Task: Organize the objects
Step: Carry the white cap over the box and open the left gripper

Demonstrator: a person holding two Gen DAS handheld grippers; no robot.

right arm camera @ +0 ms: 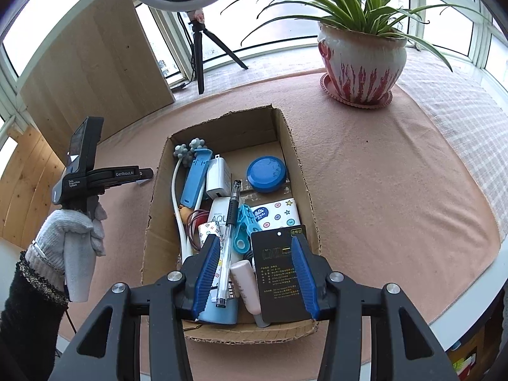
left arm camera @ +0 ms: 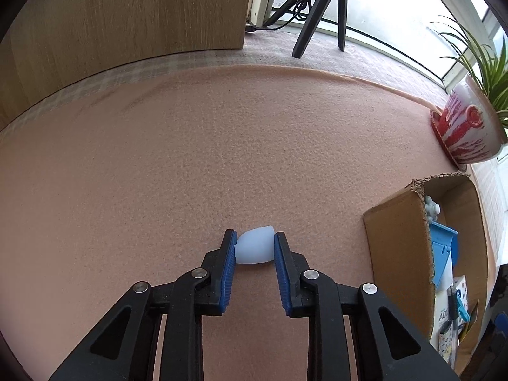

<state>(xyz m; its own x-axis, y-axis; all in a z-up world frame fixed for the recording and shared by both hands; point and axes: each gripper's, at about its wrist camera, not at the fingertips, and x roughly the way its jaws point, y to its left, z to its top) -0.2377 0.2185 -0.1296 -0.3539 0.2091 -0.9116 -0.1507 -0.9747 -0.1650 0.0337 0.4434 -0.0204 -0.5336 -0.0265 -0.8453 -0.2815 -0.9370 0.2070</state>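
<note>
A small pale white silicone piece [left arm camera: 254, 250] lies on the pink felt cloth [left arm camera: 222, 143]. My left gripper [left arm camera: 255, 234] points down at it, and both blue pads touch its sides. To its right stands a cardboard box [left arm camera: 397, 238]. In the right wrist view the same box [right arm camera: 158, 206] holds several items: a pen [right arm camera: 230, 222], a blue round lid [right arm camera: 266, 174], a black card [right arm camera: 279, 273], a tissue pack [right arm camera: 279, 214] and a blue clip [right arm camera: 244, 228]. My right gripper [right arm camera: 255, 238] hovers open over the box's near end, gripping nothing. A gloved hand [right arm camera: 70, 231] holds the left gripper [right arm camera: 143, 174] left of the box.
A potted plant [right arm camera: 362, 63] on a pink saucer stands behind the box to the right. A black tripod [right arm camera: 200, 50] with a ring light and a wooden board [right arm camera: 95, 63] stand at the back left. The table's edge [right arm camera: 470, 311] runs close on the right.
</note>
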